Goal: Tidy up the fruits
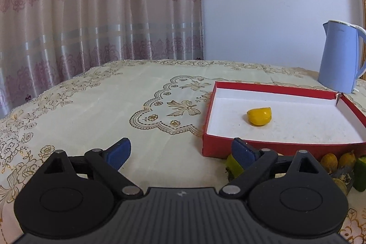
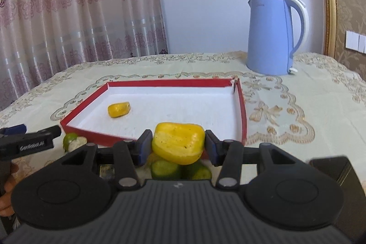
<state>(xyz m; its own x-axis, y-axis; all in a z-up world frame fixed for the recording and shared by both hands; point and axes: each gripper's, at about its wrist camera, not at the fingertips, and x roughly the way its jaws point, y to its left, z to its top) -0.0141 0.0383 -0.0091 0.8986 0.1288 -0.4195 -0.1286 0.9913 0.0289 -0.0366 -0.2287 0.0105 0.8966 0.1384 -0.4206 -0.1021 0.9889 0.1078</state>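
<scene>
One yellow fruit (image 2: 119, 109) is already lying in the red box (image 2: 242, 106); the right gripper (image 2: 177, 148) is clamping a second yellow fruit (image 2: 178, 143) at its near edge. The left gripper (image 1: 180, 153) is hanging wide open and empty, with limes (image 2: 164, 169) waiting on the tabletop (image 1: 91, 106).

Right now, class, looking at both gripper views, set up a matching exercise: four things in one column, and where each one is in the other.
Things:
1. small yellow fruit
2. large yellow fruit
3. kettle
4. limes

Places:
A. in front of the red box, under the right gripper
B. behind the box
C. inside the box
D. between the right gripper's pads

Pairs: 1-C, 2-D, 3-B, 4-A
</scene>
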